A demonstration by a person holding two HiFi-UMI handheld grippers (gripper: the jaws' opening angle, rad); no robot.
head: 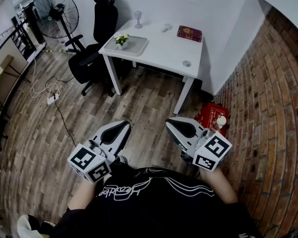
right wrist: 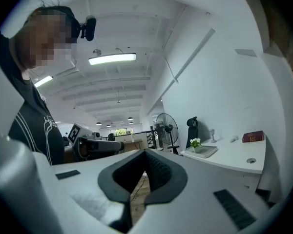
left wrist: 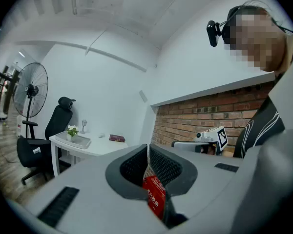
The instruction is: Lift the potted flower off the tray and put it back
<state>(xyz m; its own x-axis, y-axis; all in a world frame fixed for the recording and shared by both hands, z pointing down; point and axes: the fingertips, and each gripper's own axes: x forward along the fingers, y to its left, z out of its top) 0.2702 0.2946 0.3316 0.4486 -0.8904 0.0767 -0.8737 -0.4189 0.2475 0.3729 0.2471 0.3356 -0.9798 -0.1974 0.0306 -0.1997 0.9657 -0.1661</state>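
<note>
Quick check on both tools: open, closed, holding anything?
Left tool: closed, holding nothing.
Right tool: closed, holding nothing.

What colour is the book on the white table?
The flat book is dark red; head view shows it best.

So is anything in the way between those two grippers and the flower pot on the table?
Nothing visible. Only wooden floor lies between the left gripper, the right gripper and the white table, where the potted flower stands in its tray. The black chair stands aside at left, the red box at right.
</note>
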